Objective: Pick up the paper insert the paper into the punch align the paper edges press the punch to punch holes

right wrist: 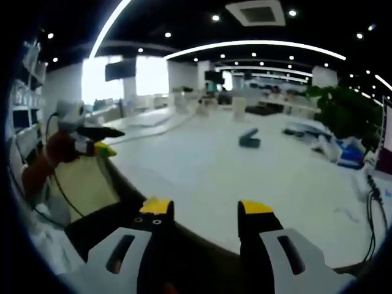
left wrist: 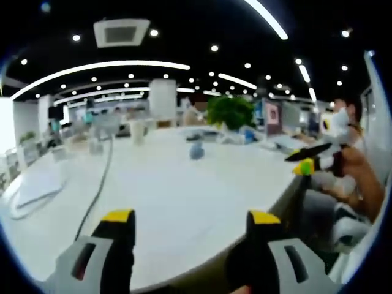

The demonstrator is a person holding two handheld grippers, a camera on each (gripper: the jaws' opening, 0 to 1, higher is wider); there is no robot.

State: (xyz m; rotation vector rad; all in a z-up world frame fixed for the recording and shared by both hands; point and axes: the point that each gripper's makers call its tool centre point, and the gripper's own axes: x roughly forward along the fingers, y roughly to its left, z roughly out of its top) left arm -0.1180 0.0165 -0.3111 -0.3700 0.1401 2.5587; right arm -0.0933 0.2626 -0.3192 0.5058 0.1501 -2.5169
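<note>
My left hand-held gripper (left wrist: pixel 191 222) and right hand-held gripper (right wrist: pixel 203 211) hang wide apart, empty, at the tabletop (left wrist: pixel 184 184) edge; I should reach the paper (left wrist: pixel 38 187) low and flat.

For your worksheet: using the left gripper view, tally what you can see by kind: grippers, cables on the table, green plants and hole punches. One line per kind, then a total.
Grippers: 2, the left gripper and the right gripper
Cables: 1, a dark cable across the white table
Green plants: 1, a plant
Hole punches: 1, a small blue-grey punch, blurred
Total: 5
</note>
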